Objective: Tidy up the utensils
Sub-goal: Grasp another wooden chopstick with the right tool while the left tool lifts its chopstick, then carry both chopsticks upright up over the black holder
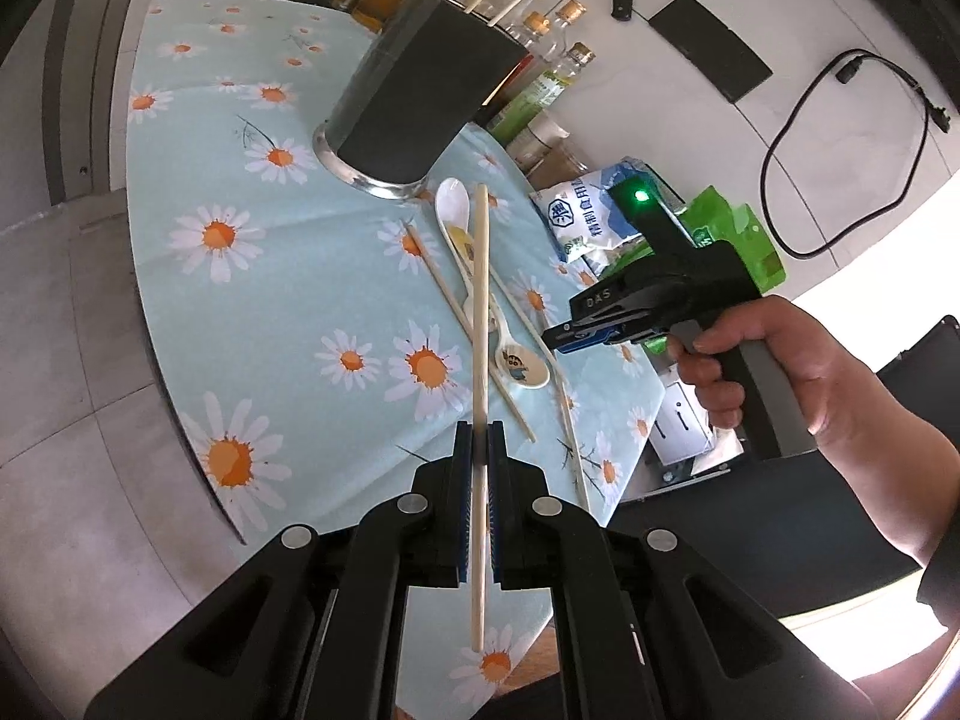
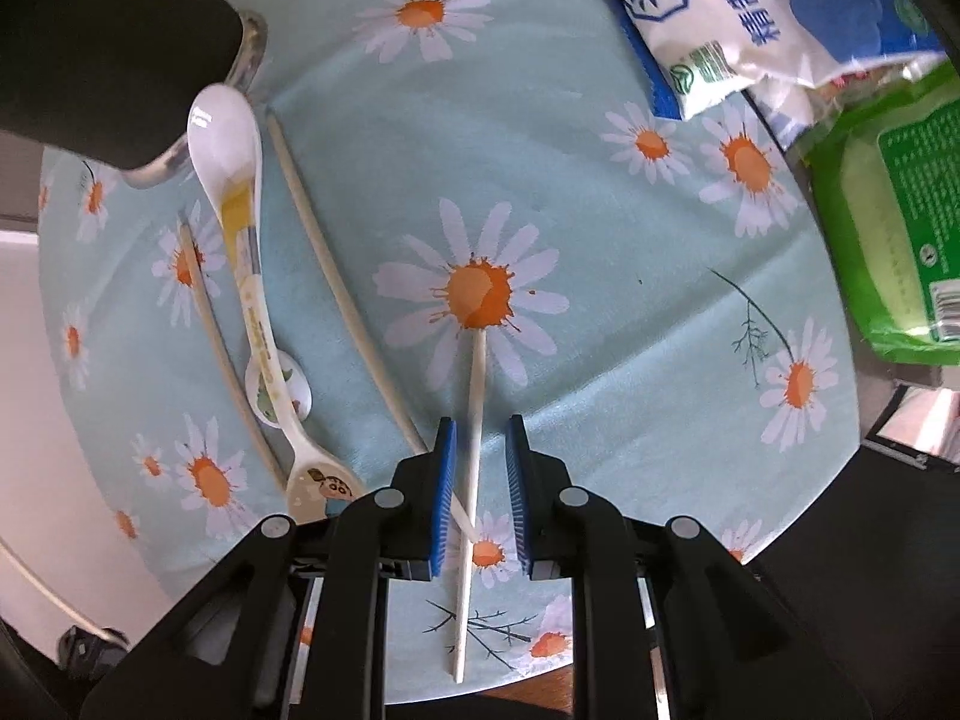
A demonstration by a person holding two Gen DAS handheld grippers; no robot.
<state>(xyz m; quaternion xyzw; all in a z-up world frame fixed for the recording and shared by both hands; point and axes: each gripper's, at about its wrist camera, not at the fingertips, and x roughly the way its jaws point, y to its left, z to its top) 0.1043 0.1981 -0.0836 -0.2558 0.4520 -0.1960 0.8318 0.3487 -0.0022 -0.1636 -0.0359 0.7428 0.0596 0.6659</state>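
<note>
Left gripper (image 1: 480,438): clamped on a chopstick (image 1: 480,324). Right gripper (image 2: 480,468): jaws apart, another chopstick (image 2: 474,420) between, contact unclear. "DAS" legible; salt bag (image 2: 690,30) cropped.

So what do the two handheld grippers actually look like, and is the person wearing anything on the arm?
Both are black plastic with blue ribbed pads and round silver pivot pins. The right gripper has a grey pistol handle, a lit green light on top and white lettering on its side. A dark cuff shows at the frame edge.

Left tongs (image 1: 479,438) clamped shut; right tongs (image 2: 480,438) point down, parted.
</note>
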